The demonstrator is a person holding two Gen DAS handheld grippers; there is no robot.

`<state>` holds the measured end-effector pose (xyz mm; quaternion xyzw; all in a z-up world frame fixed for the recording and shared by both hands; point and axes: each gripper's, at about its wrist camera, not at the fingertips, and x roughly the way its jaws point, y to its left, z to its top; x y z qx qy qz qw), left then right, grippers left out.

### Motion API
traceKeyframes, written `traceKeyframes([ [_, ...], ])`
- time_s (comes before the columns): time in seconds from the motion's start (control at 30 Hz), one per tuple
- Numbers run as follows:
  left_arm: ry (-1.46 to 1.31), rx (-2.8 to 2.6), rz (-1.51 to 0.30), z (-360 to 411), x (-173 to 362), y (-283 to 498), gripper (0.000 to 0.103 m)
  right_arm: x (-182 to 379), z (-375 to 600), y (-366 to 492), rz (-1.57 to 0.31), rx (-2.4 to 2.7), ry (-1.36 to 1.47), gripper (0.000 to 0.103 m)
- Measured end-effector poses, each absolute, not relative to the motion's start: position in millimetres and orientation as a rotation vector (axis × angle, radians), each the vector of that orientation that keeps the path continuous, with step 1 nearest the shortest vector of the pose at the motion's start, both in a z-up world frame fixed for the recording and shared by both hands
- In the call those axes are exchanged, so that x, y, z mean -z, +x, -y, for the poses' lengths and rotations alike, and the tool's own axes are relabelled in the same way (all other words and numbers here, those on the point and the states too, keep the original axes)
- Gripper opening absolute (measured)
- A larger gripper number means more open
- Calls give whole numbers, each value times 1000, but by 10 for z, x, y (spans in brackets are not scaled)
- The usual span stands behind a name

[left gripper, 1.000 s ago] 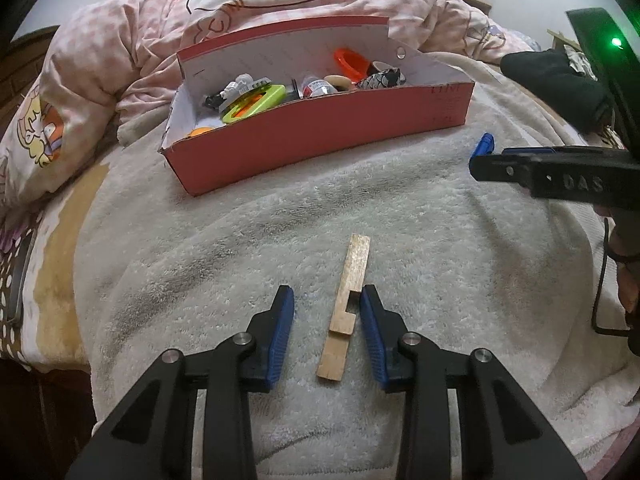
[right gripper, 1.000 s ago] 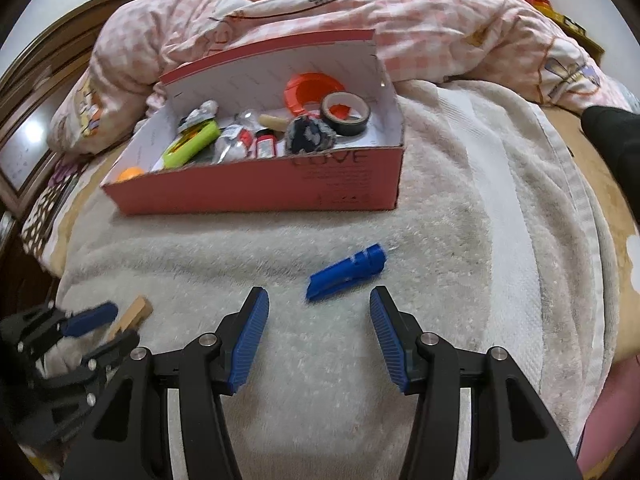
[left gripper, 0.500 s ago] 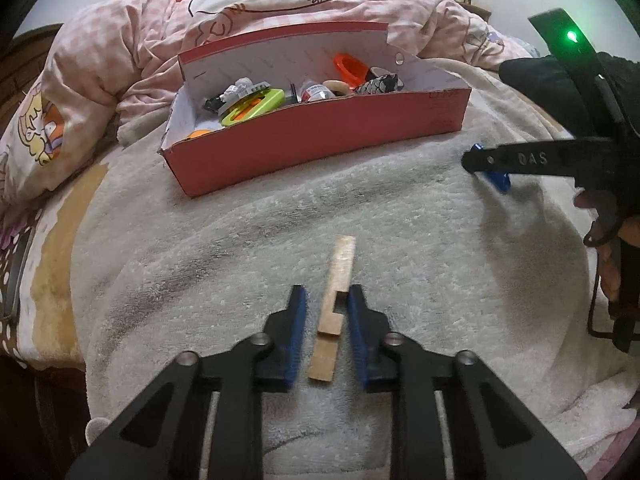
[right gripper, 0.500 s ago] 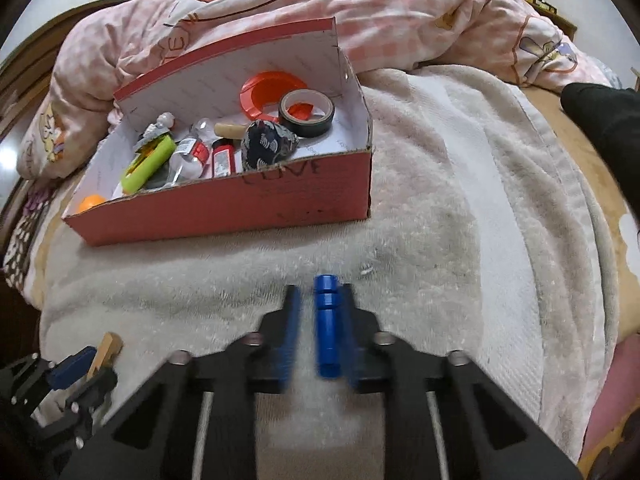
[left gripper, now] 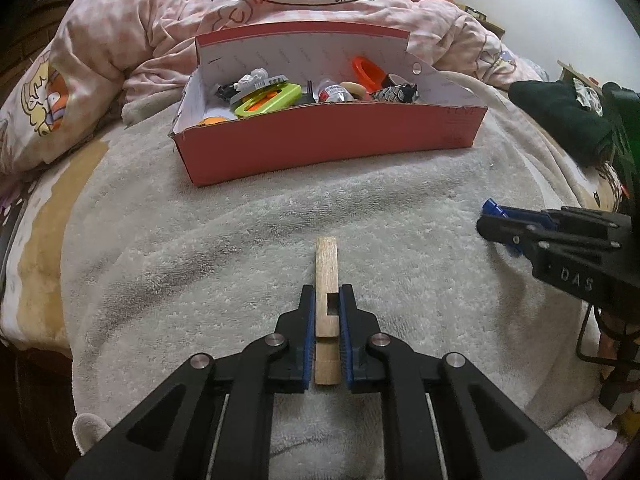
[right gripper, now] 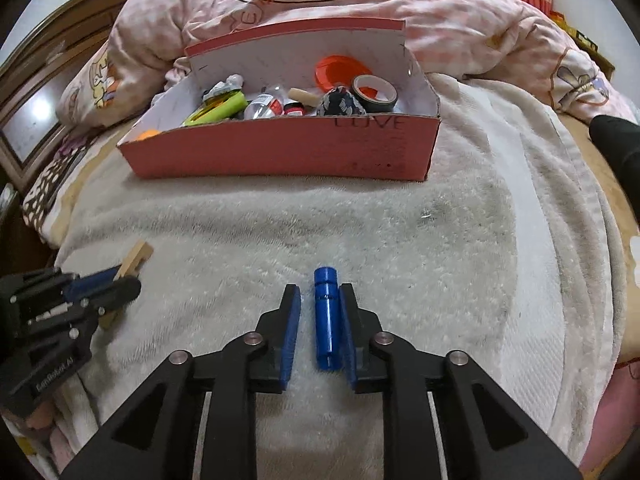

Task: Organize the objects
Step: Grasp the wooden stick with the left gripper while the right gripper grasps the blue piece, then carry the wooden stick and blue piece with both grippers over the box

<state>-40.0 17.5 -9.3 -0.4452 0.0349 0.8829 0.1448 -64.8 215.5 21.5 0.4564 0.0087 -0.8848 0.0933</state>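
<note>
A notched wooden block (left gripper: pixel 326 276) lies on the grey towel, and my left gripper (left gripper: pixel 327 300) is shut on it. It also shows in the right wrist view (right gripper: pixel 135 258). A blue cylinder (right gripper: pixel 327 312) sits between the fingers of my right gripper (right gripper: pixel 320 300); the right pad touches it and a small gap shows on the left. Its tip shows in the left wrist view (left gripper: pixel 491 207). The red box (left gripper: pixel 332 140) stands beyond, holding several small items; in the right wrist view (right gripper: pixel 280 152) it lies straight ahead.
The grey towel (left gripper: pixel 200 264) covers the bed. A pink quilt (left gripper: pixel 120 32) is bunched behind the box. A dark garment (left gripper: pixel 560 120) lies at the right. A wooden headboard (right gripper: pixel 48 80) runs along the left edge.
Both grippers have closed in: the left from open to shut on the wooden block, the right around the blue cylinder, which now points away. The views have moved closer to the box.
</note>
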Motion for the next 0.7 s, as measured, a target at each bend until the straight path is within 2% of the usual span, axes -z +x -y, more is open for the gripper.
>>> traceKeyframes([
  [0.23, -1275, -2552, -106, -191, 93, -397, 10, -198, -2186, -599, -1, 2641, 1327, 21],
  [0.27, -1273, -2555, -104, -188, 90, -387, 10, -201, -2175, -592, -11, 2648, 1323, 20],
  [0.3, -1269, -2557, -98, -188, 83, -384, 10, -203, -2171, -583, -19, 2655, 1320, 13],
  [0.7, -1231, -2587, -11, -111, -91, -402, 10, -379, -2097, -493, 27, 2623, 1237, 13],
])
